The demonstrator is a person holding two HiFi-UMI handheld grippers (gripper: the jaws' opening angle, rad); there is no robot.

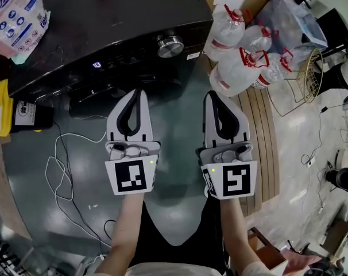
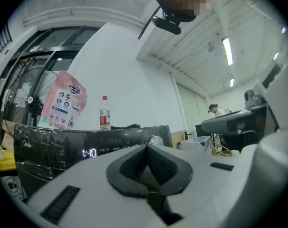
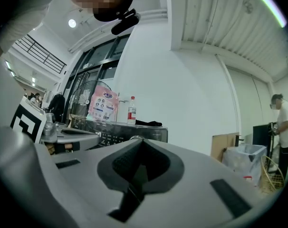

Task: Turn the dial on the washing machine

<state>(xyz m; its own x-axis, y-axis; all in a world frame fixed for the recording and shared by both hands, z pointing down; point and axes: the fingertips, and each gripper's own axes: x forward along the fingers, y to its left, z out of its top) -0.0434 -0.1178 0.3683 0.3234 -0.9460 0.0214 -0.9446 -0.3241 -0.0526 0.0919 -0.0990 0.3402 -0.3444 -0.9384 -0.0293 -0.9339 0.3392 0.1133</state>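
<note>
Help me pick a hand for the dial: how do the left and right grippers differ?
The left gripper sits left of the dial, the right gripper right of it. The left gripper is before the washing machine, the right gripper off its corner by the water jugs. Both are shut, empty and clear of the dial.

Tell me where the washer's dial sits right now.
In the head view, the silver dial sits at the right end of the washing machine's control panel, ahead of the right gripper and apart from it.
</note>
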